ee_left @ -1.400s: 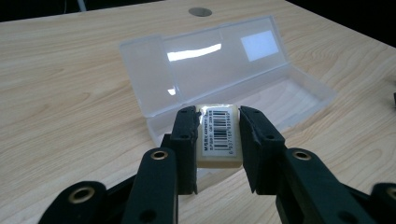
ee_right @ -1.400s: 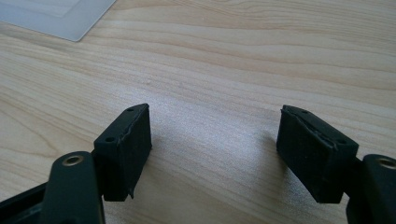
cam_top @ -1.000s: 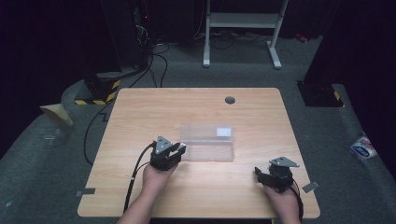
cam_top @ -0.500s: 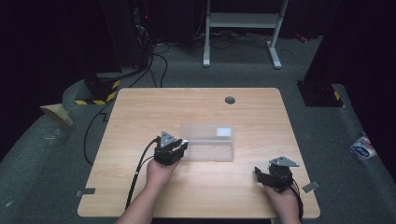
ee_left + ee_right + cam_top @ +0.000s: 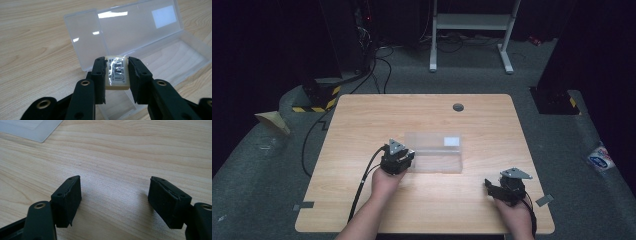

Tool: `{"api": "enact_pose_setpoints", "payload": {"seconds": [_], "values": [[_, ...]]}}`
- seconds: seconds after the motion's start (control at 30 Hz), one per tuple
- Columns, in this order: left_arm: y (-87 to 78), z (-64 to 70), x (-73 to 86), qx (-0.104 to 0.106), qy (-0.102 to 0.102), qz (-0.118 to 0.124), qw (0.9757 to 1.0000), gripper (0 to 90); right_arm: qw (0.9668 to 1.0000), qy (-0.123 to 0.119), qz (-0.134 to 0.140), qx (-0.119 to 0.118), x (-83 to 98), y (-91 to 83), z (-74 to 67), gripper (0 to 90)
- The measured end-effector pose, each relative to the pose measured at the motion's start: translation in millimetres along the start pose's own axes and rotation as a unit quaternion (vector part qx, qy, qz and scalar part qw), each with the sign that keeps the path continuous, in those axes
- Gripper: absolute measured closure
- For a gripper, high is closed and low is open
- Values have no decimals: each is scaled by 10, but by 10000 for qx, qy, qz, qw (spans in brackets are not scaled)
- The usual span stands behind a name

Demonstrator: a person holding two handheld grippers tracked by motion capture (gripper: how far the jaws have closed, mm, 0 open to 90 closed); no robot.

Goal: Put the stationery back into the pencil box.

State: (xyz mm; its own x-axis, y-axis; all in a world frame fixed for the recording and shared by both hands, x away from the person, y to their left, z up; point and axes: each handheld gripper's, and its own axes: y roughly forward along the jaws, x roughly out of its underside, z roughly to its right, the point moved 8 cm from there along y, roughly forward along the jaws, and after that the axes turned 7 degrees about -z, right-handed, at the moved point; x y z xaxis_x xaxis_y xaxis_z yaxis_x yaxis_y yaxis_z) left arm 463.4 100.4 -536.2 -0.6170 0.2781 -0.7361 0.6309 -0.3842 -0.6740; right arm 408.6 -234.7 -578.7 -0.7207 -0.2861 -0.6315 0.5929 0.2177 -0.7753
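A clear plastic box (image 5: pixel 434 152) lies open at the middle of the wooden table (image 5: pixel 362 125), its lid (image 5: pixel 130 27) tipped back and bearing a white label (image 5: pixel 163 16). My left gripper (image 5: pixel 116 72) is shut on a small cream eraser (image 5: pixel 117 75) with a barcode sticker, held over the left end of the box tray (image 5: pixel 180 57). From above, the left gripper (image 5: pixel 401 161) sits at the box's left end. My right gripper (image 5: pixel 115 195) stands open just over bare wood, nothing between its jaws; from above the right gripper (image 5: pixel 504 187) is near the table's front right.
A dark round grommet (image 5: pixel 458 107) sits near the table's far edge. A box corner (image 5: pixel 30 128) shows at the upper left of the right gripper view. Cables (image 5: pixel 362 185) trail from the left gripper over the table's front. Black equipment and a white stand (image 5: pixel 472 30) are on the floor beyond.
My left gripper has moved right and a little down toward the box's left end, carrying the eraser. The right gripper has stayed where it was.
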Motion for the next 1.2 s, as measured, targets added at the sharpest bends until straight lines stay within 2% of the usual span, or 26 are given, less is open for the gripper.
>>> {"api": "enact_pose_setpoints", "payload": {"seconds": [0.23,0.5,0.57,0.83,1.1,1.2], "values": [[88,-26,31,-46,-15,-117,9999,680,10000,0,0,1,0,0,0,263],[131,-38,66,-170,96,-241,9995,679,10000,9,-2,-2,1,0,-2,263],[135,-46,66,-171,46,-246,9995,679,10000,9,-3,-2,1,-1,-2,263],[162,-45,84,-158,53,-316,9994,679,10000,6,-1,3,1,-1,-3,264],[115,-33,27,-33,-94,-129,9999,571,10000,5,-1,-4,1,-1,-3,266],[108,-34,25,-22,-80,-123,9999,564,10000,4,-1,-2,1,-1,-3,266]]}}
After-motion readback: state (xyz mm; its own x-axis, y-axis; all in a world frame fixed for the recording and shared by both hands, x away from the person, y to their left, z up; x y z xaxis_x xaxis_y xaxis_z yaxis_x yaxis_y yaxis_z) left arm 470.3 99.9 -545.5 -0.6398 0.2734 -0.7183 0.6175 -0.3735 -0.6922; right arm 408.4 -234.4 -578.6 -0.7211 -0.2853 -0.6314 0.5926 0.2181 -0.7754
